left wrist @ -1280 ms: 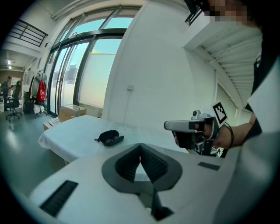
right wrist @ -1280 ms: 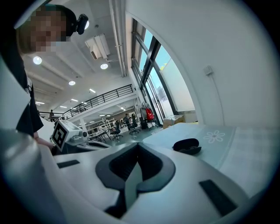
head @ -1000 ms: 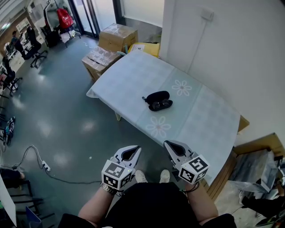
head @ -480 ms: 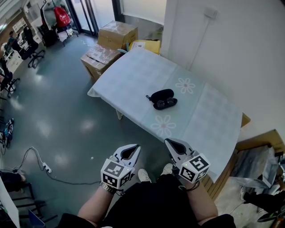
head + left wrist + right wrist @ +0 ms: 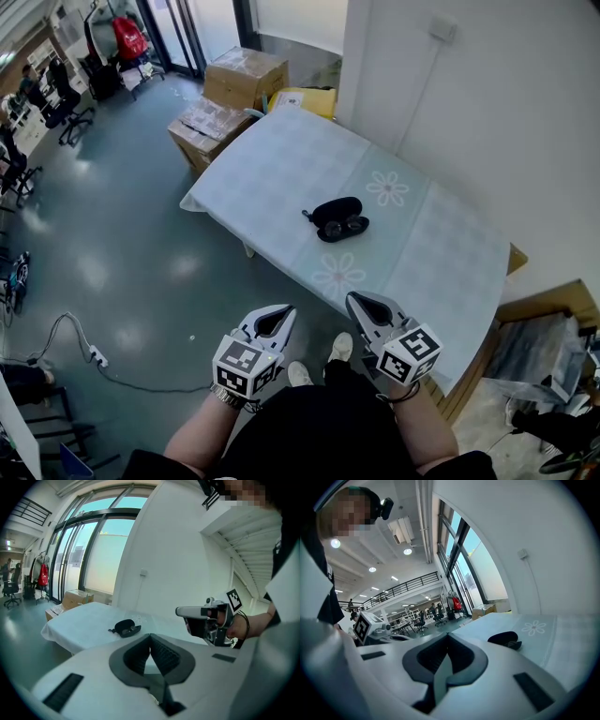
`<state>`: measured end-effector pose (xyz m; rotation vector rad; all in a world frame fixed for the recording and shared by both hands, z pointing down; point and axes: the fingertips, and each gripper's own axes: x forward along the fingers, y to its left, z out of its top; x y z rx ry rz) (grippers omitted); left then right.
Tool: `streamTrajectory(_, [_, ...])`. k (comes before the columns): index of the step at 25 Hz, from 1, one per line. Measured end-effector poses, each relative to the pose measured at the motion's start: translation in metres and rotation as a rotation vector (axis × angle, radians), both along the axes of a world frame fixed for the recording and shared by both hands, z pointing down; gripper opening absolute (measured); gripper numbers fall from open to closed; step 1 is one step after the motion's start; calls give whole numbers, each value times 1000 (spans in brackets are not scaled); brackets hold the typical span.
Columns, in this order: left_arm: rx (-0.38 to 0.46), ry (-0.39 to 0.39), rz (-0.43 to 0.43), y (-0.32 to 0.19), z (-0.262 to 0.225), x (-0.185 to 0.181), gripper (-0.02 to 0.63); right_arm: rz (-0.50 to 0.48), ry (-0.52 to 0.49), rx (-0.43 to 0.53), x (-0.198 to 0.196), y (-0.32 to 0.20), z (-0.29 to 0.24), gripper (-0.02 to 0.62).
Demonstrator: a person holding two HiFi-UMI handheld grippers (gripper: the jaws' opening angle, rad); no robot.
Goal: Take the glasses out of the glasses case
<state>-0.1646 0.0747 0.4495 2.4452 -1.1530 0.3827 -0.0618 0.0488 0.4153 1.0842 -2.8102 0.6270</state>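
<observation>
Two claws are up, both held close to the person's body, short of the counter's near edge and touching nothing. Far left of the left claw, a cable (image 5: 70,330) trails on the grey floor (image 5: 122,234). Ahead and left of it, cardboard boxes (image 5: 246,73) sit at the counter's far end. Left claw (image 5: 278,315) (image 5: 150,636): jaws closed tip to tip, nothing between them. The counter (image 5: 281,164) starts just ahead of both claws, with a pale blue cloth and a flower print (image 5: 337,276) near the front edge. The glasses case (image 5: 336,210) (image 5: 124,626) (image 5: 504,638) is on the counter, well apart from both claws, ahead and roughly between them. In the left gripper view it sits ahead-left of the jaw tips, and in the right gripper view ahead-right. The case is black and lies open, with the glasses (image 5: 342,227) in the half nearer the claws. Right claw (image 5: 359,304) (image 5: 447,637): jaws also fully together, empty. It is level with the left claw, just beside it. A white wall (image 5: 487,122) runs along the counter's far side, ahead-right of the right claw.
</observation>
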Motion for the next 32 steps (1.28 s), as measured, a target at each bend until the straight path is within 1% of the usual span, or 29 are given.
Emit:
streamTrajectory(15, [-14,-33,-34,-62,2,54,29,-31,-23,-23,56,-63,7,23])
streamTrajectory(32, [-51,-72,-76,-128,21,101,29,-76,-48,-67,103,-122,29,23])
